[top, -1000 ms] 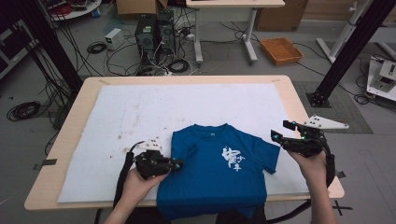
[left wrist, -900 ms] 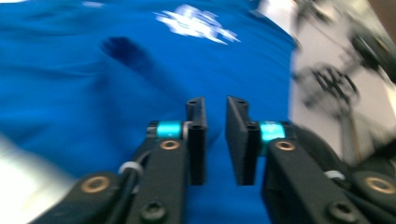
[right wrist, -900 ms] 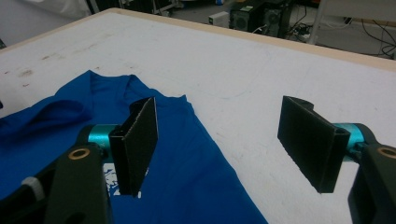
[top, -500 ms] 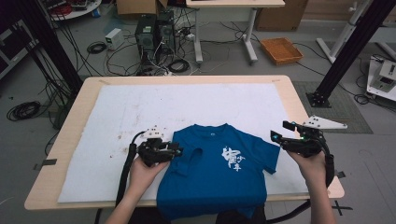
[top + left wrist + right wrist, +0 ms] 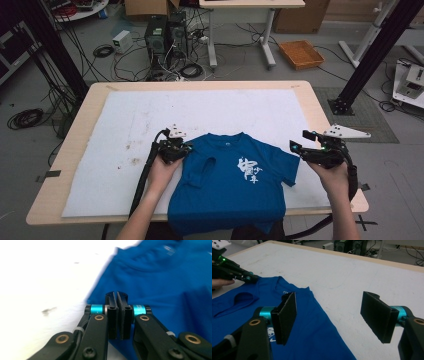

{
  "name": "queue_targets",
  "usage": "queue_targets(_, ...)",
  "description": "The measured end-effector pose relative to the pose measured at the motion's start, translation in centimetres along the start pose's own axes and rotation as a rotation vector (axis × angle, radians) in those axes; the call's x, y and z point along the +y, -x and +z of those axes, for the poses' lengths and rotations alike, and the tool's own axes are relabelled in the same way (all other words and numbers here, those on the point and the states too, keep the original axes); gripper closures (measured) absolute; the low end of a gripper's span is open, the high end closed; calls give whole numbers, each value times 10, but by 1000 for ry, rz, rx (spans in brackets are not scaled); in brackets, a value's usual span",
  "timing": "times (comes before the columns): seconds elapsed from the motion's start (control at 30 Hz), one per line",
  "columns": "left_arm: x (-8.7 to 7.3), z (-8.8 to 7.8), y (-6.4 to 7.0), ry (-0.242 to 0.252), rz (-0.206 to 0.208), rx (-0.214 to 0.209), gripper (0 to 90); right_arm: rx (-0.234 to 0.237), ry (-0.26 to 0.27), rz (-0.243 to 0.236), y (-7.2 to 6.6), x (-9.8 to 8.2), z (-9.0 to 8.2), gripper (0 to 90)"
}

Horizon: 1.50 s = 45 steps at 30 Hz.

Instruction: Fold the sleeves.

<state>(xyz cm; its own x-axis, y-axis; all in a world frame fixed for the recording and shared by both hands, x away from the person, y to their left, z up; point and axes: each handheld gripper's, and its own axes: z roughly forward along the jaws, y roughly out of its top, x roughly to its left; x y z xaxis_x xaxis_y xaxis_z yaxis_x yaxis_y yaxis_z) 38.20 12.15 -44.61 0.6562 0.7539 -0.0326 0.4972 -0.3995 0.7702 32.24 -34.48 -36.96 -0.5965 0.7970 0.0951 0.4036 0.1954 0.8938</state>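
1. Left gripper (image 5: 186, 148) had just been closing; its jaws stood pressed together at the shirt's shoulder edge, and whether they pinched cloth could not be told.
2. Right gripper (image 5: 299, 142) stood wide open, beside the other sleeve.
3. Blue shirt (image 5: 235, 187) lay flat on the white mat (image 5: 120, 125), its hem over the table's near edge.

T-shirt (image 5: 232, 185) on mat (image 5: 100, 150), near edge

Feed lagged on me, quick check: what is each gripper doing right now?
Left gripper: jaws have just been closing, now shut at the blue T-shirt shoulder edge; cloth pinched or not, cannot tell.
Right gripper: open, holding nothing.
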Motion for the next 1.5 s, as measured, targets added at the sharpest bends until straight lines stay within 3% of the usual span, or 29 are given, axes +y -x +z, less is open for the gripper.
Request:
queue_targets(0.1,1,-3,-4,37,-36,13,883,0,0,-1,0,0,0,290)
queue_targets(0.17,4,-10,1,114,-88,-102,828,-1,3,1,1,0,-1,290)
queue_targets(0.2,5,-12,6,131,-82,-156,787,-3,6,4,1,0,-2,290)
queue_targets(0.23,5,-12,6,131,-82,-156,757,-3,6,4,1,0,-2,290)
queue_targets(0.27,8,-17,19,145,-57,-212,736,-5,9,6,2,1,-3,290)
queue_targets(0.3,8,-17,19,145,-57,-212,712,-5,10,6,2,0,-4,290)
queue_targets(0.33,10,-19,31,117,-52,-271,685,-5,9,7,2,0,-4,290)
queue_targets(0.37,10,-19,31,117,-52,-271,676,-5,9,6,2,0,-3,290)
queue_targets(0.4,9,-19,40,68,-39,-281,672,-5,8,6,1,0,-3,290)
queue_targets(0.47,7,-16,47,36,-30,-272,668,-2,10,2,1,1,-3,290)
queue_targets(0.5,7,-16,47,36,-30,-272,685,-2,10,2,1,1,-3,290)
queue_targets(0.57,5,-8,53,-18,-9,-285,794,-1,10,1,-1,1,-2,290)
queue_targets(0.63,5,-5,56,-18,1,-295,874,0,8,-2,-1,1,-2,290)
queue_targets(0.67,5,-2,60,-5,6,-344,874,-3,9,-2,-1,1,-2,291)
queue_targets(0.7,5,-2,60,-5,6,-344,874,-3,9,-2,-1,1,-2,291)
queue_targets(0.73,5,0,62,20,27,-394,868,-6,9,4,-1,1,-3,290)
queue_targets(0.8,5,0,61,51,0,-421,672,-12,12,8,1,0,-4,290)
queue_targets(0.9,5,-4,57,80,-28,-427,588,-25,10,17,3,-1,-4,293)
queue_targets(1.0,3,-22,51,148,-7,-361,578,-52,-1,48,7,-3,-5,318)
queue_targets(1.07,0,-34,46,195,0,-337,557,-66,-4,62,10,-6,-7,344)
queue_targets(1.1,0,-34,46,195,0,-337,543,-71,-10,63,13,-9,-8,371)
queue_targets(1.13,-4,-47,40,234,14,-308,530,-78,-17,68,15,-12,-8,409)
queue_targets(1.23,-8,-59,32,262,26,-270,513,-98,-39,81,22,-20,-9,463)
queue_targets(1.33,-21,-82,12,318,-17,-240,494,-113,-72,165,38,-40,-6,540)
queue_targets(1.5,-37,-101,-3,331,-35,-227,490,-95,-130,243,50,-59,7,618)
